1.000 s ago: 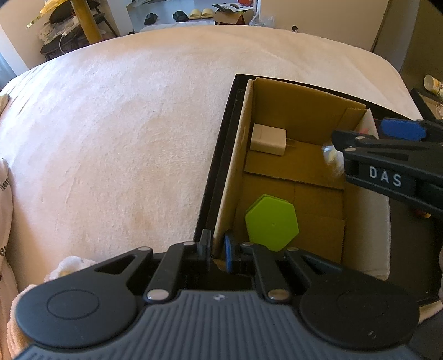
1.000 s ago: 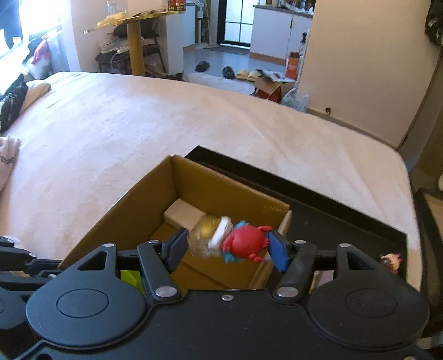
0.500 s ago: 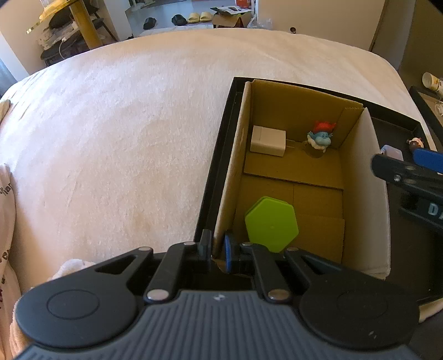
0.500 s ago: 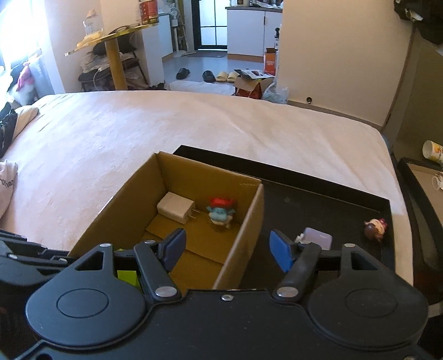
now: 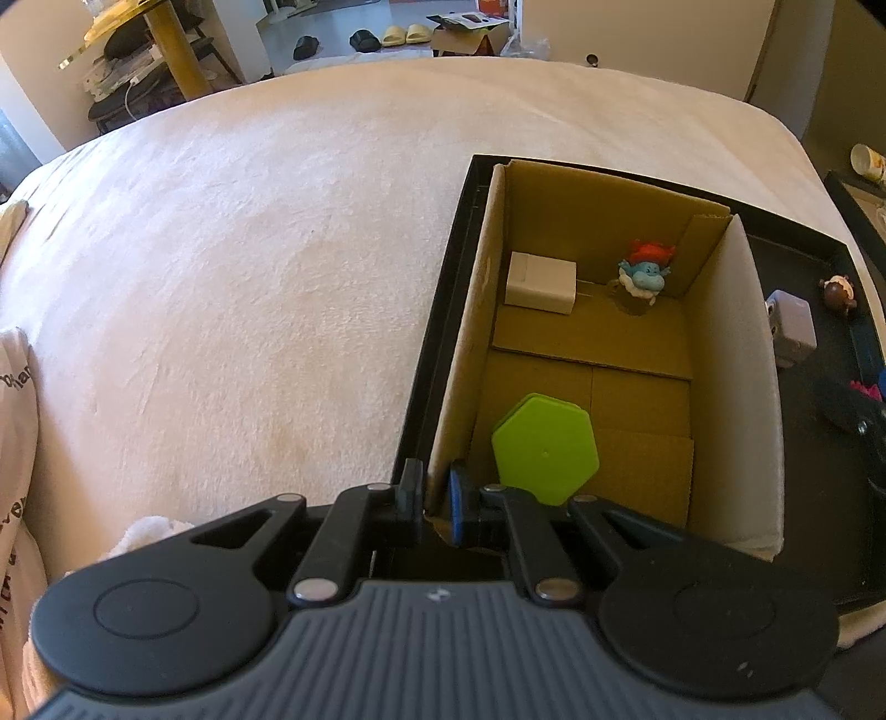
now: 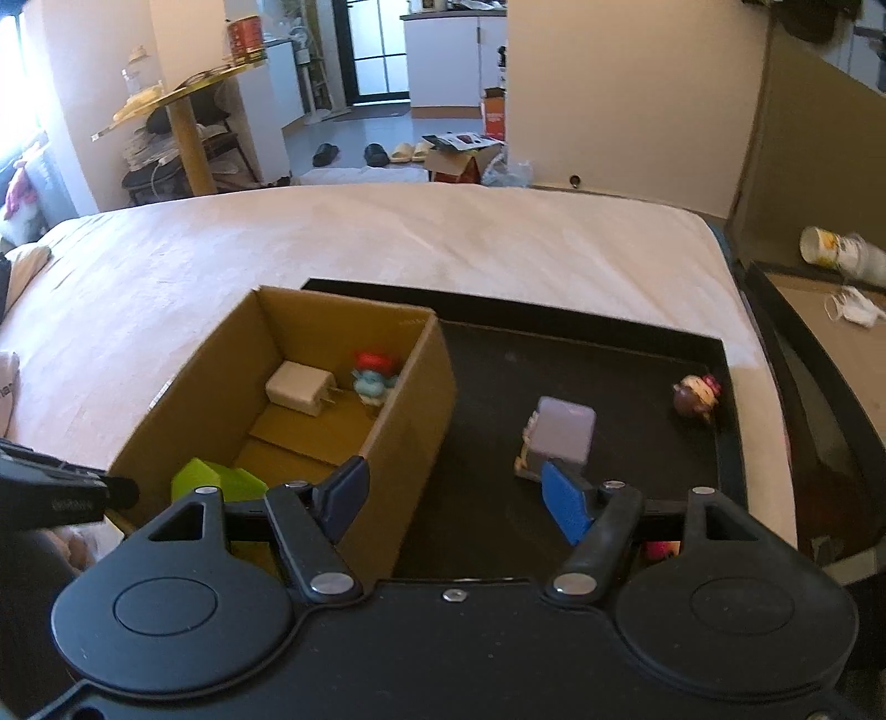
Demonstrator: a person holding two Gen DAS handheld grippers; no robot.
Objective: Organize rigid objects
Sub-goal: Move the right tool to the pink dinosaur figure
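cardboard box [image 5: 559, 266] wall pinched by left gripper [image 5: 434, 501]; right gripper [image 6: 451, 498], empty, jaws just widened: straddle lilac cube [image 6: 565, 429] at 1 o'clock squarely.

Pink object [image 5: 867, 391] cut off, unidentifiable

I can read almost nothing here. On the white cloth [image 5: 14, 387] at my far left, dark printed letters show only in part, cut off by the frame edge, so I can't make out a word. The red can [image 6: 246, 34] on the far table is too small to read.
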